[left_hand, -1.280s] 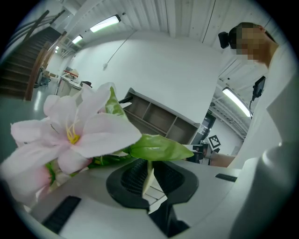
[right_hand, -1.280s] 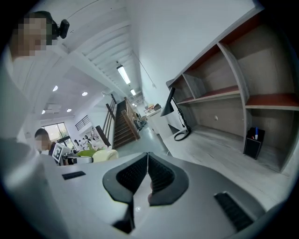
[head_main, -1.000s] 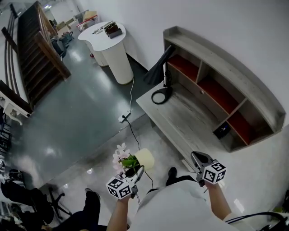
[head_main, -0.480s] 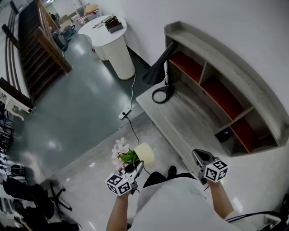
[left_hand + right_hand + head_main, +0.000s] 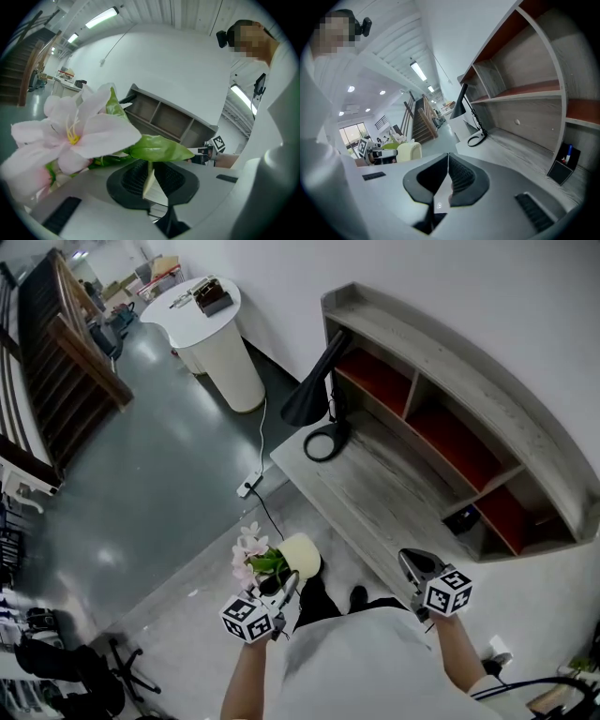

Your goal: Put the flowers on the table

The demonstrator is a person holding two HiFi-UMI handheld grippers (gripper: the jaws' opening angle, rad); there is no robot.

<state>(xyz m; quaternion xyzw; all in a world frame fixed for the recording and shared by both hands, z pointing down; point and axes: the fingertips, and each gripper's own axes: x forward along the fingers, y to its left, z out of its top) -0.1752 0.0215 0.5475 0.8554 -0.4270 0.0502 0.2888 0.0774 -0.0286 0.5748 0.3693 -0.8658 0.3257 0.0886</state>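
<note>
Pink flowers [image 5: 248,547] with green leaves stand in a cream pot [image 5: 302,556], carried above the floor just short of the grey wooden table [image 5: 375,486]. My left gripper [image 5: 284,585] is shut on the pot's rim. In the left gripper view a big pink bloom [image 5: 75,136] and a leaf [image 5: 159,147] fill the front, and the cream rim [image 5: 149,183] sits between the jaws of the left gripper [image 5: 152,180]. My right gripper [image 5: 412,565] is shut with nothing in it, near the table's front edge. In the right gripper view the right gripper [image 5: 448,180] has its jaws pressed together, with the pot [image 5: 408,151] off to the left.
A black desk lamp [image 5: 314,397] stands on the table's left end. Behind the table rises a shelf unit [image 5: 441,381] with red-backed compartments, and a small black holder [image 5: 461,517] sits at its foot. A cable and power strip [image 5: 248,487] lie on the floor. A round white table [image 5: 211,329] is far left.
The table, lamp and shelf have slid left and nearer in the head view as both hands were carried along. The pot stays in the left gripper.
</note>
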